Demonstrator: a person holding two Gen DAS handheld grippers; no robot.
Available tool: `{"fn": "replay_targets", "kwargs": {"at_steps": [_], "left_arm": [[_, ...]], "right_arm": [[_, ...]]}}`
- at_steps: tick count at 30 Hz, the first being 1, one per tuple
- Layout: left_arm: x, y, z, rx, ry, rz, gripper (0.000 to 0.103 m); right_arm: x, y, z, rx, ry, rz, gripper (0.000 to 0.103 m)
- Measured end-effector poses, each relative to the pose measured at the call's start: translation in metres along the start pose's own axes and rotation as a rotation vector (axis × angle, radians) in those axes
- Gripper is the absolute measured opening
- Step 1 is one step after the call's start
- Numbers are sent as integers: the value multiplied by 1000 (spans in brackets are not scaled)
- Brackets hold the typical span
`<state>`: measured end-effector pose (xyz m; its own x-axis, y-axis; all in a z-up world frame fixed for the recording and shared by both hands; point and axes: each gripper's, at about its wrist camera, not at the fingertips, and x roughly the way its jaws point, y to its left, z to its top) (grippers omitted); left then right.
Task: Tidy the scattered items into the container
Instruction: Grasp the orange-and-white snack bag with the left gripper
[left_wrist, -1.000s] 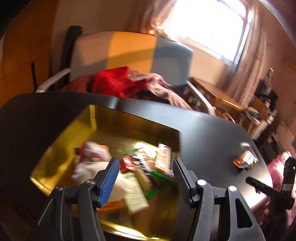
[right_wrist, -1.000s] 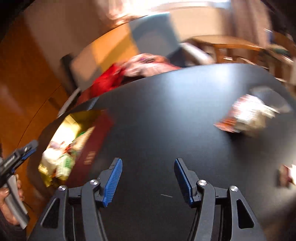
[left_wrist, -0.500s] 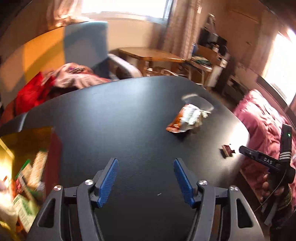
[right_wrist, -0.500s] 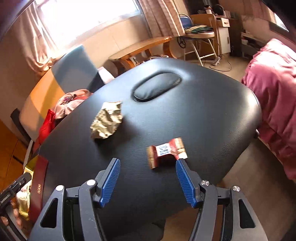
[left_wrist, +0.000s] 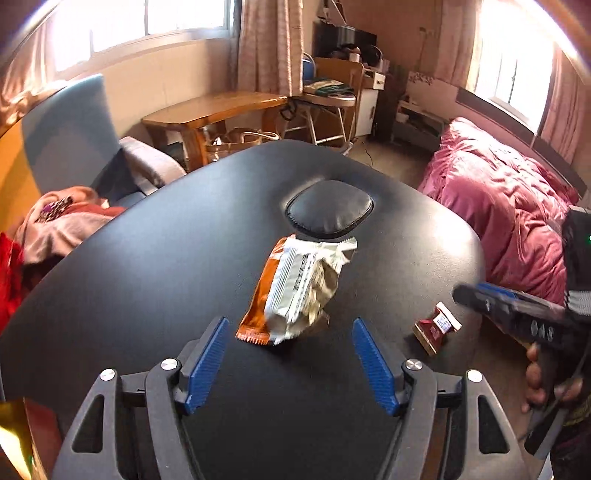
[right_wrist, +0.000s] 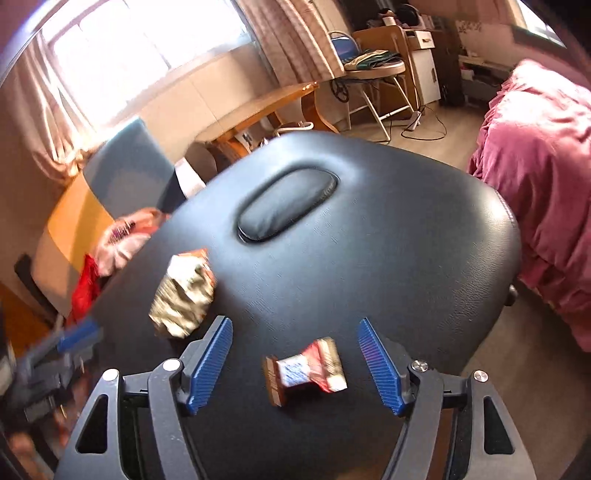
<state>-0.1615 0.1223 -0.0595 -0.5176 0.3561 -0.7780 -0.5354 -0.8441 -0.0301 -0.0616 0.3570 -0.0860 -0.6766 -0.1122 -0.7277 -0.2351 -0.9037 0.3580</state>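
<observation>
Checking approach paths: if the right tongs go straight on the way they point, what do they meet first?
Likely the small red wrapper, lying on the black table between the open right tongs. Nothing shows in between, though depth is unclear.

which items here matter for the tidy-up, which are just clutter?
Job:
- crumpled snack bag
- small red candy wrapper
- left tongs, open
- right tongs, open

Clutter:
- pink bedding
- armchair
- wooden bench

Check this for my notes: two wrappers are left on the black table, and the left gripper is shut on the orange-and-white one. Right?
Not quite. The left gripper is open: in the left wrist view its fingers stand clear of the orange-and-white wrapper. Two wrappers do remain on the black table, counting the small red one.
</observation>
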Motion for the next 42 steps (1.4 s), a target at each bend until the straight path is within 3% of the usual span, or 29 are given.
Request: {"fn": "replay_targets", "kwargs": {"at_steps": [2,6,10,14,17,20,24,27,34,38,42], "left_arm": [[12,-1,11,16,4,-8,71],[38,6,22,24,42,17,71],[57,18,23,4,86,-6,72],[57,27,16,-43,88,-58,74],[53,31,6,-66,90,-64,75],[43,36,-9,-94,96,-54,75],[23,43,-36,-128,93,-26,75],[-1,53,-62,-192,89,-4,75],[-51,71,-127,-345,82,55,75],[-72,75,-148,-354,61,80,75],[-82,73,-148,-298,41,82,76]], "right_arm": [[4,-4,0,-6,4,-4,72],[19,-15,28,81,-16,86,72],[53,-4,74,181,17,310,74],[103,26,101,160,146,452,79],[148,53,100,119,309,473,79],[164,75,86,72,401,507,79],[162,108,61,29,489,690,80],[155,134,38,-15,546,773,83],[130,184,-15,-99,627,834,84],[109,193,-27,-129,595,793,86],[82,176,-24,-146,477,671,86]]}}
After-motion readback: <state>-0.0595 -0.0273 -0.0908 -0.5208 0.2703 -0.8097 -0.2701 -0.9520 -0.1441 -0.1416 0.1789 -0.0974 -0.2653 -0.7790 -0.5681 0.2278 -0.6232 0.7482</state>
